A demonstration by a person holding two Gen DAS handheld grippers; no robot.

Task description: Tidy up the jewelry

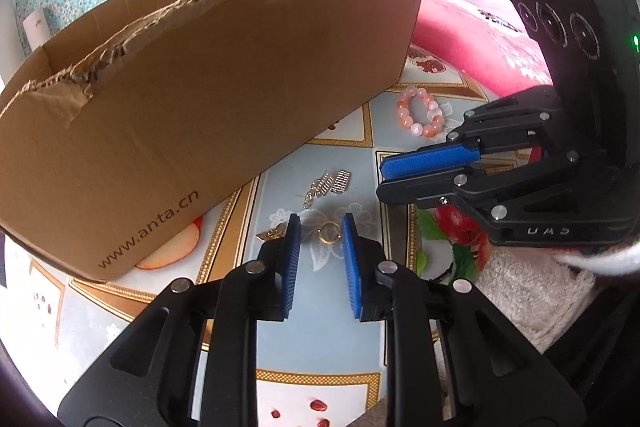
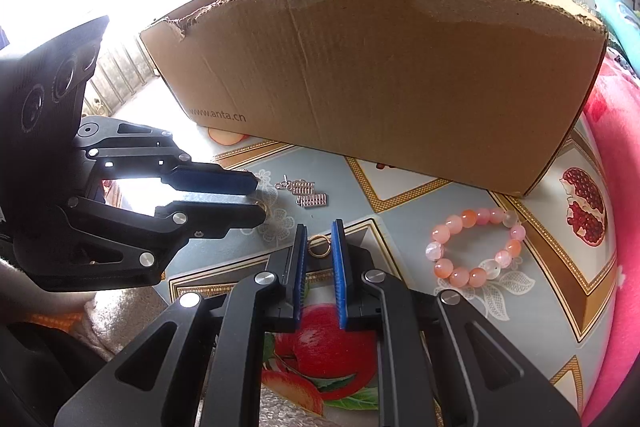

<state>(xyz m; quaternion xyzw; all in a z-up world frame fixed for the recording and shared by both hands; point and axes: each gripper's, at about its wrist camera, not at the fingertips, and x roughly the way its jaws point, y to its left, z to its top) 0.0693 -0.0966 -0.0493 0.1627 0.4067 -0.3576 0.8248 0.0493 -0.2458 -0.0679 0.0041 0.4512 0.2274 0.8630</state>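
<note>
A gold ring (image 1: 329, 231) lies on the patterned tablecloth between the tips of my open left gripper (image 1: 321, 227). A second gold ring (image 2: 319, 247) lies between the tips of my open right gripper (image 2: 319, 231). A pink bead bracelet (image 1: 420, 115) (image 2: 476, 247) lies to the right. Silver earrings (image 1: 328, 185) (image 2: 306, 193) lie near the box. A small gold butterfly piece (image 1: 272, 234) lies beside the left finger. A torn cardboard box (image 1: 192, 99) (image 2: 380, 75) stands behind. Each gripper also shows in the other's view: right (image 1: 382, 177), left (image 2: 260, 199).
The tablecloth (image 1: 320, 327) has fruit prints and gold borders. A pink blanket (image 1: 480, 35) (image 2: 616, 227) lies along the right side. A white fuzzy cloth (image 1: 528, 291) lies at the lower right of the left wrist view.
</note>
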